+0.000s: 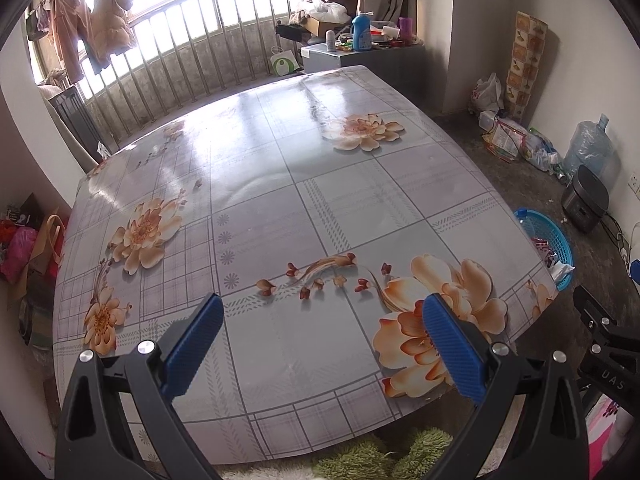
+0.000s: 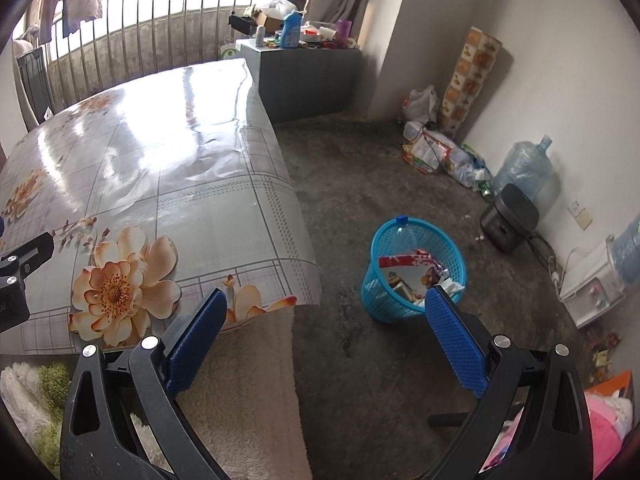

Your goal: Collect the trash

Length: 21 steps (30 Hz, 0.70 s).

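Note:
My left gripper (image 1: 322, 314) is open over the near part of the table (image 1: 280, 184), whose flowered cloth carries nothing loose. My right gripper (image 2: 326, 308) is open too, held above the floor just off the table's (image 2: 168, 168) right corner, with nothing between its blue pads. A blue plastic basket (image 2: 412, 268) stands on the floor ahead of the right gripper, a little right of its middle. It holds a clear bottle with a blue cap (image 2: 402, 232), red and white wrappers (image 2: 408, 270) and crumpled paper. The same basket (image 1: 554, 240) shows past the table's right edge in the left wrist view.
A grey cabinet (image 2: 304, 76) crowded with bottles stands behind the table. Bags, a water jug (image 2: 524, 168) and a black cooker (image 2: 508, 220) line the right wall. A beige towel (image 2: 248, 380) hangs below the table's near edge. The concrete floor between table and basket is bare.

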Each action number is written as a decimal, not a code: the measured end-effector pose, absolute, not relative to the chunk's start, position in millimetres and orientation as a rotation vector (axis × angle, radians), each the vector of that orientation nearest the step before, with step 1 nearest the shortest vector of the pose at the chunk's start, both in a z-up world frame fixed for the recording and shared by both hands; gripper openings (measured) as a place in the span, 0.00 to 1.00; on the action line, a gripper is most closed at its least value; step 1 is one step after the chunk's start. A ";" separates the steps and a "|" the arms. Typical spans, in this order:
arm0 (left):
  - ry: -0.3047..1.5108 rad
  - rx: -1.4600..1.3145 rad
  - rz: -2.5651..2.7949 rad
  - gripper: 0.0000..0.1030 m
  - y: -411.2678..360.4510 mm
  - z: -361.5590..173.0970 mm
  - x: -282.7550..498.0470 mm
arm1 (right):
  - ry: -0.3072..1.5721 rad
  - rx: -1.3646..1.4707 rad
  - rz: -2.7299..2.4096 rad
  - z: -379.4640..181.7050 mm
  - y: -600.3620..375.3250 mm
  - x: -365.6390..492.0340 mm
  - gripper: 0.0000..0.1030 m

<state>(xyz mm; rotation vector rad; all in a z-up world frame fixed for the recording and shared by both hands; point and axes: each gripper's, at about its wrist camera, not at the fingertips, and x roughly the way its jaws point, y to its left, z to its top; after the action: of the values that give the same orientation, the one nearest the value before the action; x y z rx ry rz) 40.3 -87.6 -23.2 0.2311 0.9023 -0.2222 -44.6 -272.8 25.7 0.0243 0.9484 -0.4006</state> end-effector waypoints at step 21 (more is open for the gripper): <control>0.899 0.227 -0.223 0.95 -85.1 -21.2 40.6 | 0.938 0.022 -0.402 33.3 -270.0 -44.7 0.92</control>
<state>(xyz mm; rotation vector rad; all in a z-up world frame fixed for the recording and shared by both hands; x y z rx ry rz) 40.6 -85.1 -21.2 0.2265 0.8994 -0.2231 -44.7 -270.0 33.3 0.0222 0.9380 -0.4022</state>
